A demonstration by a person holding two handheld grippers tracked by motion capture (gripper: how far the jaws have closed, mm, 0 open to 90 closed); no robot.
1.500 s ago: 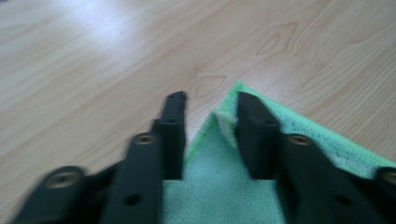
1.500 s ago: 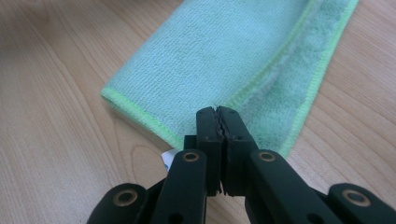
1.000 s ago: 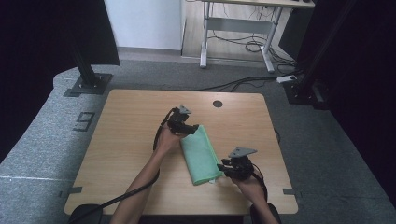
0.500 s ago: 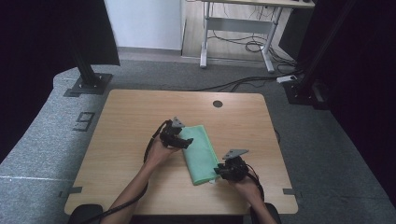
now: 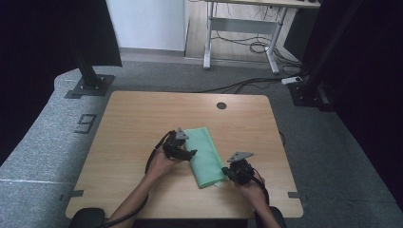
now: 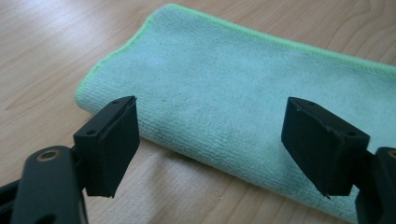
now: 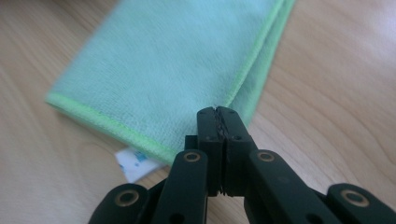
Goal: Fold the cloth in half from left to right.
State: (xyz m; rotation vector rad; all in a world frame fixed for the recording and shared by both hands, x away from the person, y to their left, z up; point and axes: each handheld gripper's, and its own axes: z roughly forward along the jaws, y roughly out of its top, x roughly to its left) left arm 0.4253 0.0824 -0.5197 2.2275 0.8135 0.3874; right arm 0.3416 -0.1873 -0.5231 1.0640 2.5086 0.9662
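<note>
Worktop (image 5: 128, 123) of pale wood fills the middle of my high view, with grey carpet around it and a dark stand foot off its far left corner. Starting at the left, my left gripper (image 5: 183, 151) sits over the left long edge of the green cloth (image 5: 205, 154), the hand behind it coming up from the bottom of the view. In the left gripper view its two black jaws stand wide apart with nothing between them but air, and the cloth (image 6: 243, 102) lies beneath and beyond them, one rounded folded edge running across the wood just under the jaw tips (I cannot tell whether the tips touch the fabric).

The cloth itself is folded into a long narrow strip lying flat near the middle of the worktop, slanting from its far end at upper left to its near end at lower right. Its brighter green hem shows along the edges.

Further right, my right gripper (image 5: 233, 172) is at the cloth's near right corner. In the right gripper view the jaws (image 7: 218, 122) are pressed together, and the corner of the cloth (image 7: 187, 60) meets them right at the tips; whether fabric is actually pinched between them I cannot tell. A small white label (image 7: 134, 164) pokes out from under the near hem, just left of that gripper.
</note>
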